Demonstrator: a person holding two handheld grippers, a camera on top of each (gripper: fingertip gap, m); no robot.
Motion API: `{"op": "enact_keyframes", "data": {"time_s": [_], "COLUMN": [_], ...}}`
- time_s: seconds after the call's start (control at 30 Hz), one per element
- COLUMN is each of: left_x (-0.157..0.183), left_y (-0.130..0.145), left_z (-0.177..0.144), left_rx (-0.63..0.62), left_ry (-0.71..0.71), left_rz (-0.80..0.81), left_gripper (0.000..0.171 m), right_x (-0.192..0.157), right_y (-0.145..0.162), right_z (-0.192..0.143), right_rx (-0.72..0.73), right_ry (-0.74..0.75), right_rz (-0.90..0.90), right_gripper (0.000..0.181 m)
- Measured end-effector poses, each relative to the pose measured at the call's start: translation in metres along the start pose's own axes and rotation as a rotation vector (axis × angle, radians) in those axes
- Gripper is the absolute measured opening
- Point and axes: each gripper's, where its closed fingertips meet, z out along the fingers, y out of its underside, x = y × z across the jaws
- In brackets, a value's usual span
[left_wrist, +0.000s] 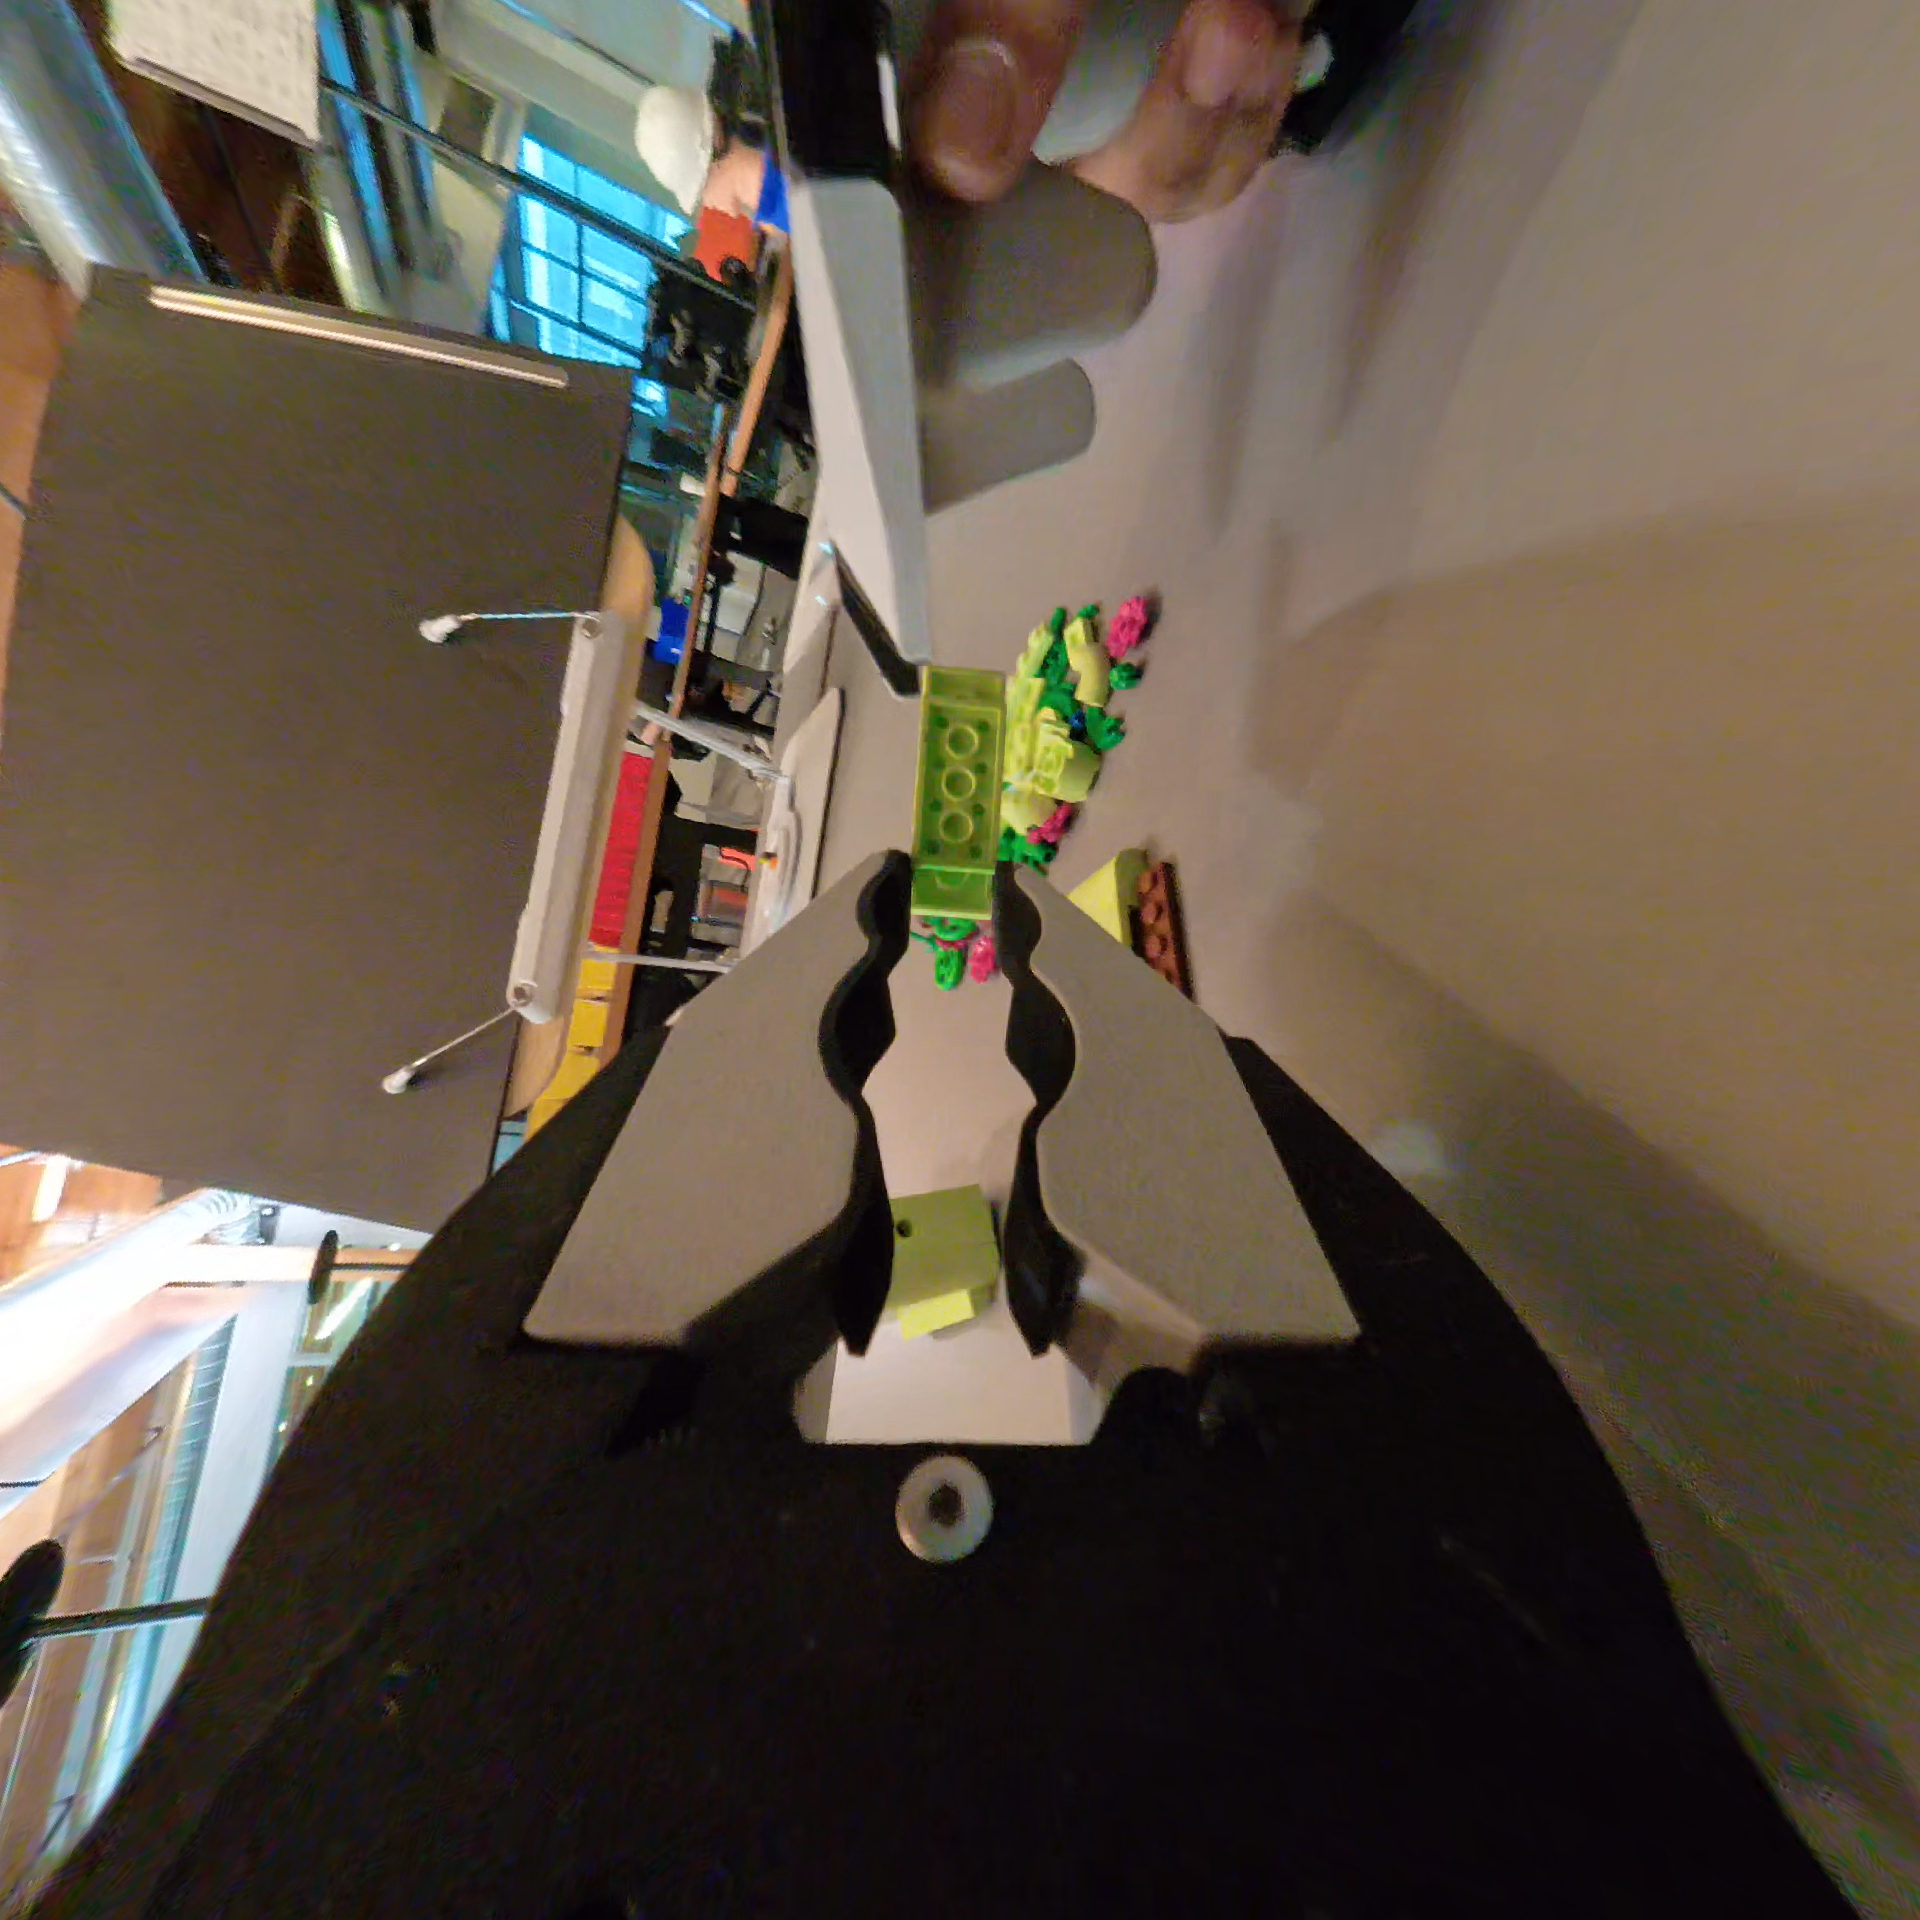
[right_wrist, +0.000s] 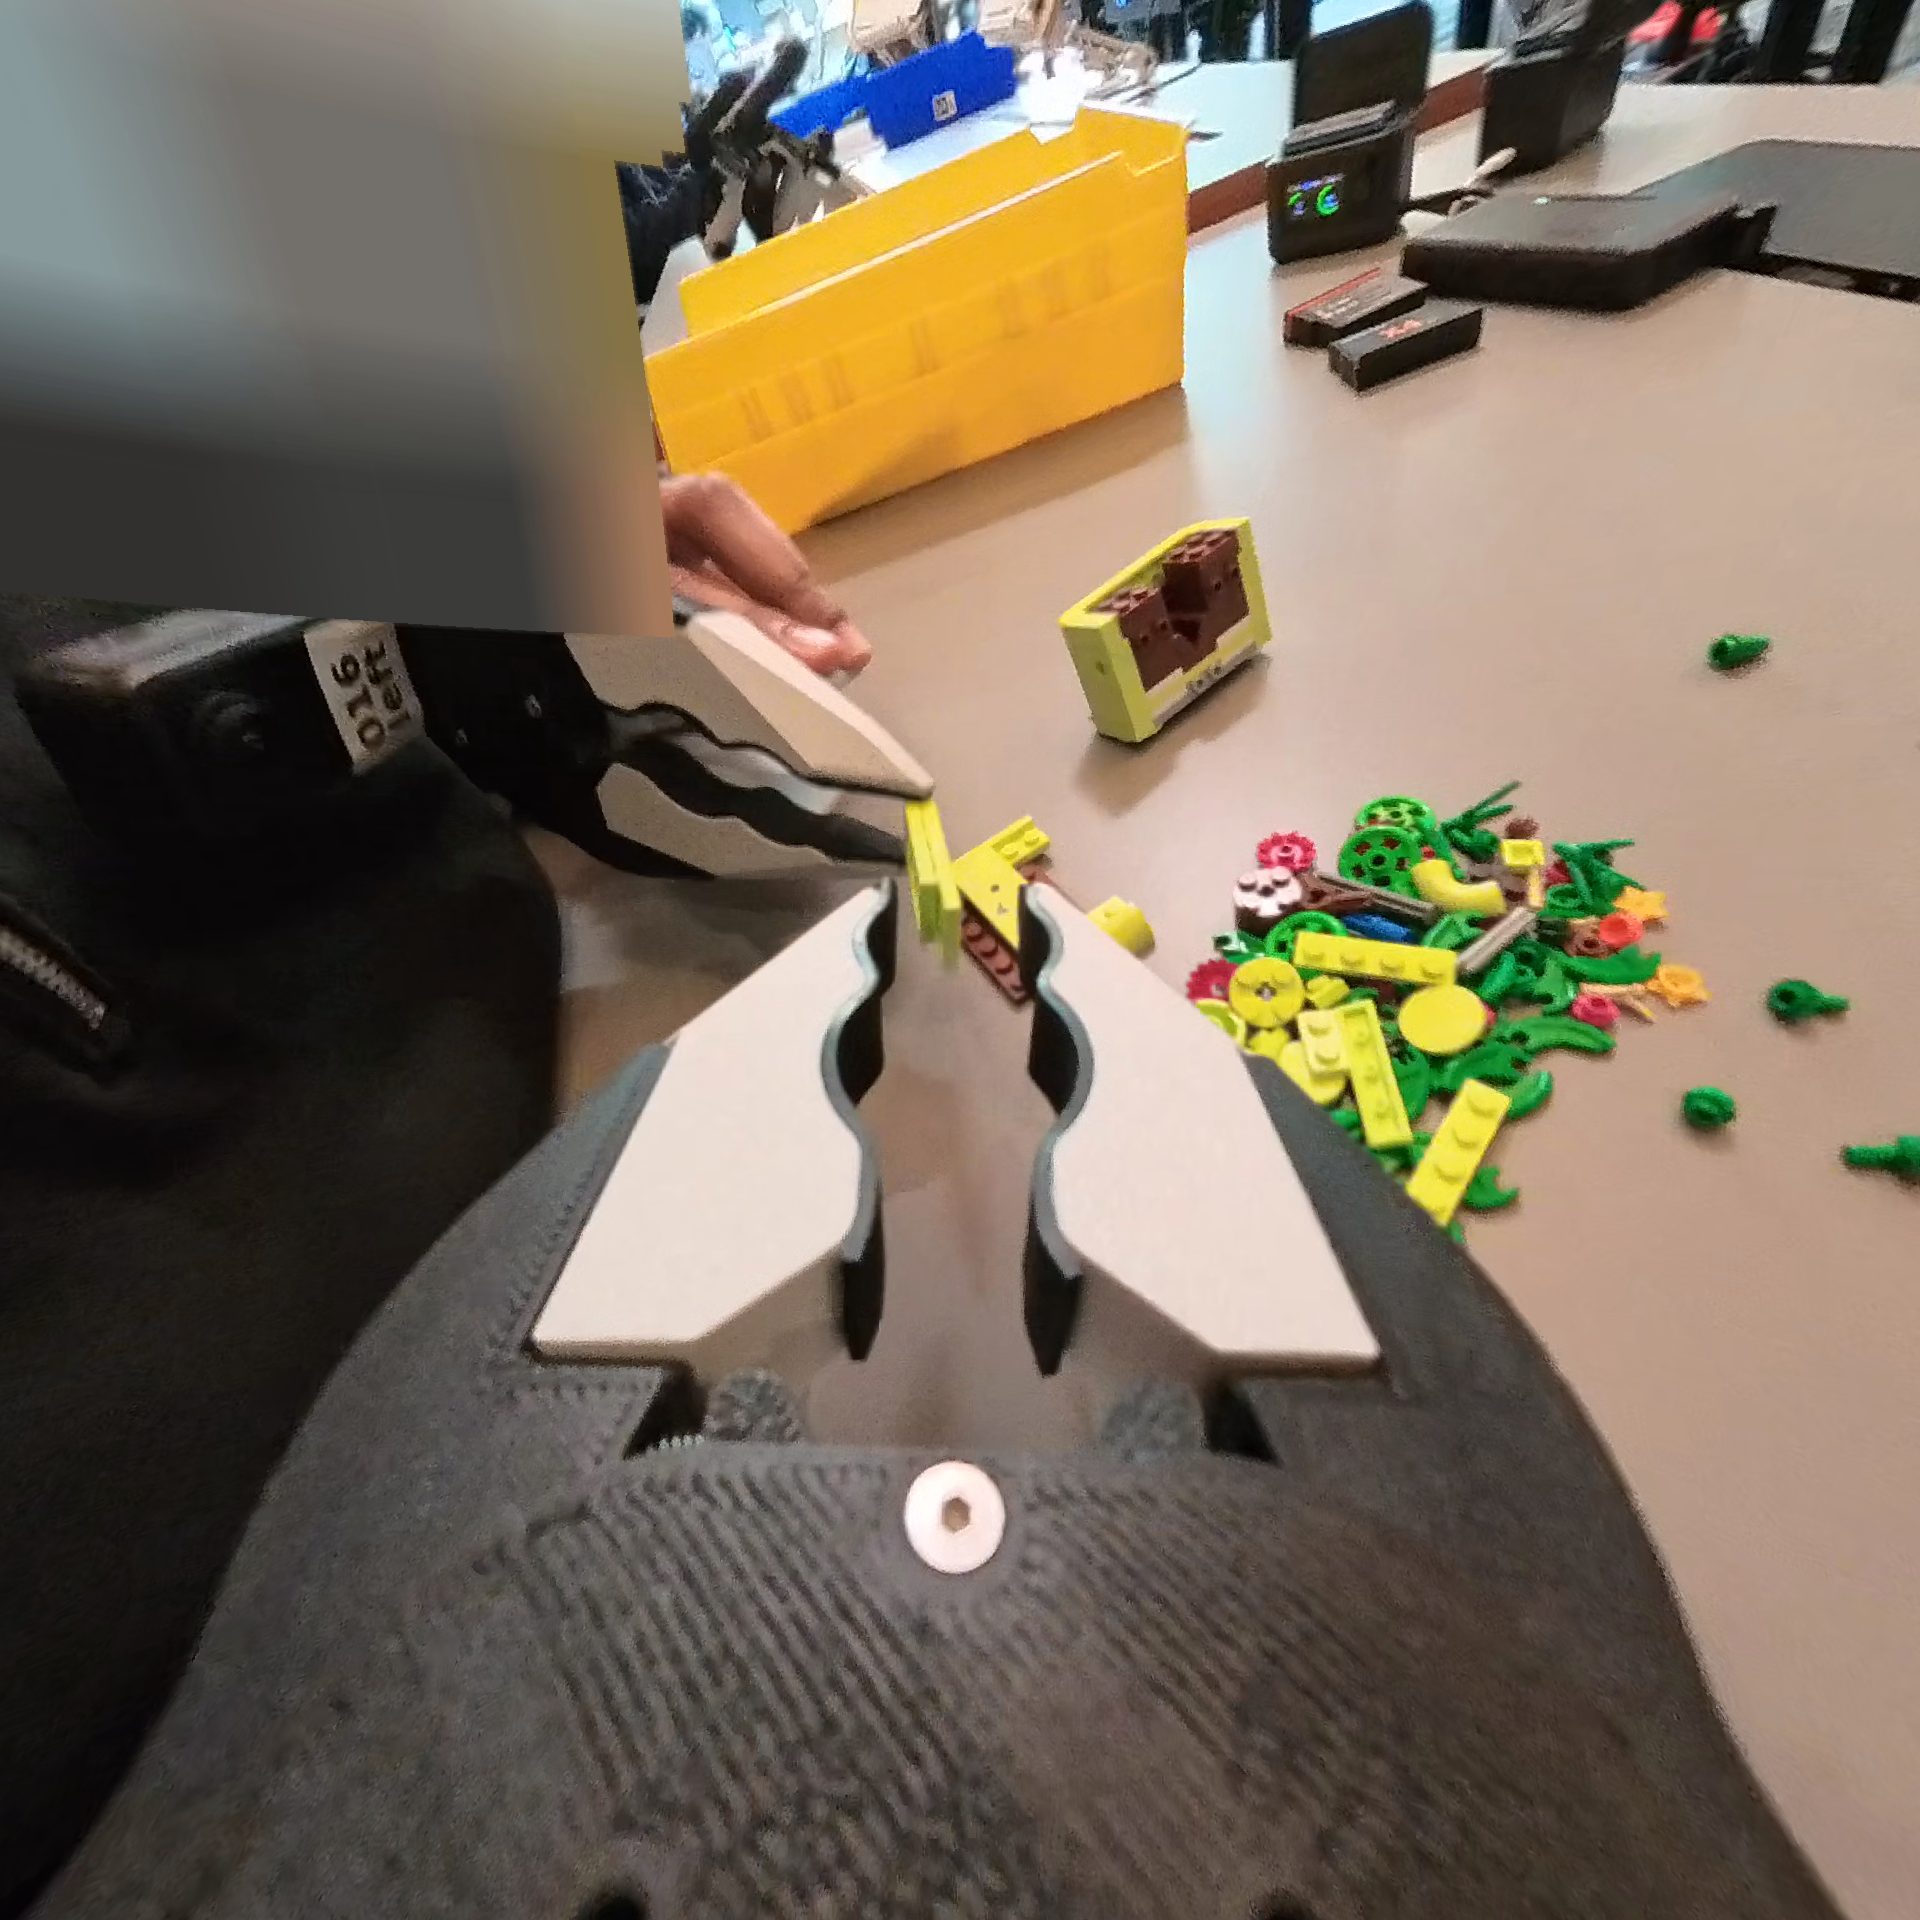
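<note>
My left gripper (left_wrist: 951, 878) is shut on the end of a lime green plate (left_wrist: 956, 779), held above the table with its underside showing. In the right wrist view the left gripper (right_wrist: 909, 810) comes in from the left, with the plate (right_wrist: 930, 883) hanging from its tips. My right gripper (right_wrist: 958, 904) is open, its tips on either side of the plate and of a lime bracket piece (right_wrist: 997, 862) on a brown plate (right_wrist: 992, 951). One right finger (left_wrist: 868, 468) reaches the plate's far end in the left wrist view, held by a person's hand (left_wrist: 977, 114).
A pile of green, lime and pink pieces (right_wrist: 1434, 997) lies on the tan table (right_wrist: 1455, 520) to the right. A lime-and-brown box build (right_wrist: 1169, 634) stands beyond it. A yellow bin (right_wrist: 935, 312) and black devices (right_wrist: 1340, 197) are at the back. Loose green bits (right_wrist: 1803, 1003) lie far right.
</note>
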Motion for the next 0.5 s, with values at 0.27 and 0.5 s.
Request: {"op": "enact_keyframes", "data": {"time_s": [0.27,0.5], "left_x": [-0.011,-0.02], "left_y": [-0.004,-0.006], "left_z": [-0.005,-0.004], "left_rx": [0.079,0.109], "left_ry": [-0.043,-0.046], "left_rz": [-0.053,-0.266], "left_gripper": [0.014,0.04], "right_x": [-0.015,-0.006], "right_y": [0.004,-0.003], "right_z": [0.006,0.006], "right_rx": [-0.024,0.017], "right_ry": [-0.027,0.05], "right_rz": [-0.152,-0.141], "right_gripper": [0.001,0.0]}}
